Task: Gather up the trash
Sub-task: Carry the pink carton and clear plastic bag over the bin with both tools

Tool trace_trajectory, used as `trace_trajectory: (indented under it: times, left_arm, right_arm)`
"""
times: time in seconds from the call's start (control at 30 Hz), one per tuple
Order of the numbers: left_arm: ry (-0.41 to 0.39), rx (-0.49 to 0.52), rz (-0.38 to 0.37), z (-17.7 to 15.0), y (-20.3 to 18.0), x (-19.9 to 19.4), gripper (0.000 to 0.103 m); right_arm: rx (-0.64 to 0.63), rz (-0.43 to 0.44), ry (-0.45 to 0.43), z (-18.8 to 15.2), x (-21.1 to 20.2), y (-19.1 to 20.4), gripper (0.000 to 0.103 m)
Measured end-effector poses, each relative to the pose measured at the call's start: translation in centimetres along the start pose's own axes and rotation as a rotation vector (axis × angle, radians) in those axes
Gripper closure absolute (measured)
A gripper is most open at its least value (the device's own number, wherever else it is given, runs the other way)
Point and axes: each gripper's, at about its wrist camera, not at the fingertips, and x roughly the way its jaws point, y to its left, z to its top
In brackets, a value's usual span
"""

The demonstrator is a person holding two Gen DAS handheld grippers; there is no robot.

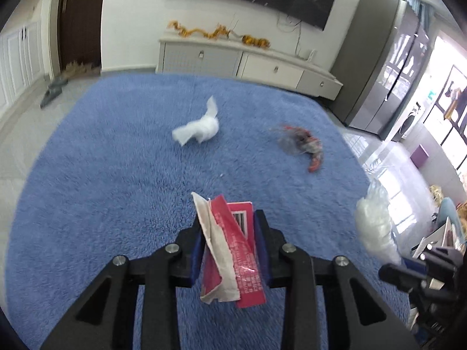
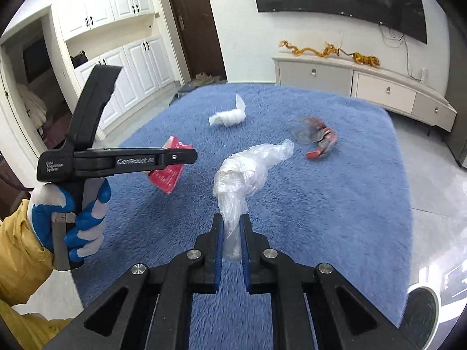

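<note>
Both pickups look done. The left hand-held gripper (image 1: 229,242) is clamped on a torn red packet (image 1: 233,250); the right hand-held gripper (image 2: 232,233) is pinched tight on a clear plastic bag (image 2: 248,172). Next comes carrying both to a bin, none visible. On the blue rug (image 1: 116,175) two pieces remain: one white tissue (image 1: 201,127) at twelve o'clock, one blurred, probably plastic, red wrapper (image 1: 303,145) at one o'clock.

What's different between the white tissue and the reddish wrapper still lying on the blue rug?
The white tissue is plain white and opaque, twisted up with one end sticking upward; the reddish wrapper is red mixed with clear plastic and lies curled low on the blue rug. The tissue lies toward the door side, the wrapper toward the TV cabinet side. Both are crumpled, apart from each other, and untouched by either gripper.
</note>
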Motion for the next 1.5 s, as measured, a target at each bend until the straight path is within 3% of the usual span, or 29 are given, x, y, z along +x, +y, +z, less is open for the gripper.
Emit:
trace_trajectory:
  times: [0.27,0.63,1.5]
  left_arm:
    - [-0.113,0.082,0.039,-0.9,-3.0,-6.0,0.073]
    - [-0.233,0.2,0.089,-2.2,-6.5,-11.3,0.073]
    - [-0.285,0.311,0.115,-3.3,-10.8,-13.2,0.073]
  right_arm:
    - [-0.001,-0.008,-0.087,-0.5,-4.8,1.0,0.093]
    - [0.024,-0.045,-0.171,-1.7,-9.3,1.4,0.093]
    - [0.068,-0.054,-0.257,-4.5,-14.1,0.4,0.093]
